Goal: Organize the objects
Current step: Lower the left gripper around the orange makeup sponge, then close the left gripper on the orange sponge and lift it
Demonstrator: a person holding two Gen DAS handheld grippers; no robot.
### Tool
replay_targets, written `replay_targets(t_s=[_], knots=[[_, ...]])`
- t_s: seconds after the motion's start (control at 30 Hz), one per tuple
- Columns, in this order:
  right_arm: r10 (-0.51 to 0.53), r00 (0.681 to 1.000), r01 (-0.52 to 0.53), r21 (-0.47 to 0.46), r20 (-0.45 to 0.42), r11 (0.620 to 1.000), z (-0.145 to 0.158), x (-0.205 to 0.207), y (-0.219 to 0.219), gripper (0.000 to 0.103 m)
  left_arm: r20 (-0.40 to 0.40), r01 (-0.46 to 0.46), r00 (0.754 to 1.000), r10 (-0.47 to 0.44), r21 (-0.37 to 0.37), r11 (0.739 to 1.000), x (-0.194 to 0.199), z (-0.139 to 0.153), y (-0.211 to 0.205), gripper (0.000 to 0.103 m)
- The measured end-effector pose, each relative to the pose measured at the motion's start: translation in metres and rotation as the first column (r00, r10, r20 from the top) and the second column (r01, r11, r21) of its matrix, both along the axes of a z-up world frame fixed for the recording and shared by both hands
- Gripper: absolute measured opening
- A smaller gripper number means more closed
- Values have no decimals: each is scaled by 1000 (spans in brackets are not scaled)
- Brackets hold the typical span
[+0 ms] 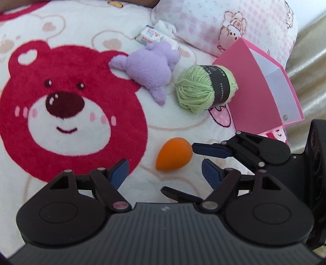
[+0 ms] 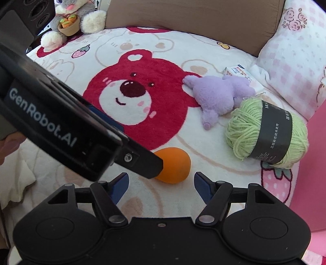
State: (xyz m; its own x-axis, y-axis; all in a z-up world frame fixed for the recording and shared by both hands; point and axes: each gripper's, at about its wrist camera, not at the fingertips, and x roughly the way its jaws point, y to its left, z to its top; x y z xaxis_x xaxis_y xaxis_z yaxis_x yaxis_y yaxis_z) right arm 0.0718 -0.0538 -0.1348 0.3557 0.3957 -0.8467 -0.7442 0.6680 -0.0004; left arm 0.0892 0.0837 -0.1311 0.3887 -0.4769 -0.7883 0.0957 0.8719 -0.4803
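Both grippers were down over the near part of the fleece blanket [image 1: 61,24], and each stood with its blue-padded jaws apart and nothing between them. Our left gripper [image 1: 165,171] hung just short of the orange egg-shaped makeup sponge [image 1: 174,154], which lay on the white pile near the blanket's near edge, clear of the big red bear print [image 1: 67,106]. Our right gripper [image 2: 161,184] came at the same sponge [image 2: 177,165] from the other side; in the left view one of its fingertips [image 1: 195,147] sat right at the sponge's rounded end, though we could not tell if it touched.

Farther up the blanket, toward its right edge, lay the lilac plush toy [image 1: 148,69], face down, and just beside it the ball of pale green yarn with a dark paper band [image 1: 205,87]. A small printed white packet [image 1: 151,35] lay past the plush, against the pink-checked pillow [image 1: 234,24]. At the right edge stood the open pink cardboard box [image 1: 262,87], tilted, its grey inside showing.

Open blanket ran across the bear print to the left. In the right view a grey-and-white plush rabbit holding a basket [image 2: 71,18] sat at the far left corner.
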Motion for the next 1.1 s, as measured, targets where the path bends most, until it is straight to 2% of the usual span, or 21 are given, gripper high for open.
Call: replay_targets(t_s=[0.17,0.23,0.3,0.4,0.53,0.6,0.87,1.1], knots=[[-13,1000,13,-6,12,1000,-7,3,3,73,-29,-28,999,27,-27,999,2,-14,0,73],[-17,1000,17,-8,14,1000,-9,4,4,68,-33,-40,999,38,-40,998,3,-18,2,69],[-17,1000,17,-7,11,1000,-10,4,3,58,-33,-59,998,57,-60,996,3,-21,4,64],[-28,999,28,4,19,1000,-9,3,3,53,-62,-95,994,88,-117,989,5,-28,8,55],[-35,999,35,9,23,999,-8,3,3,51,-72,-109,992,99,-147,983,5,-33,9,48],[-42,999,42,10,21,999,-9,4,3,51,-69,-108,993,98,-162,981,5,-34,8,40],[-87,996,86,39,8,996,-12,4,0,50,-25,-106,994,103,-150,983,2,-34,5,39],[-111,994,112,46,-7,993,-8,4,-1,48,22,-53,998,55,-85,995,-1,-26,-6,39]])
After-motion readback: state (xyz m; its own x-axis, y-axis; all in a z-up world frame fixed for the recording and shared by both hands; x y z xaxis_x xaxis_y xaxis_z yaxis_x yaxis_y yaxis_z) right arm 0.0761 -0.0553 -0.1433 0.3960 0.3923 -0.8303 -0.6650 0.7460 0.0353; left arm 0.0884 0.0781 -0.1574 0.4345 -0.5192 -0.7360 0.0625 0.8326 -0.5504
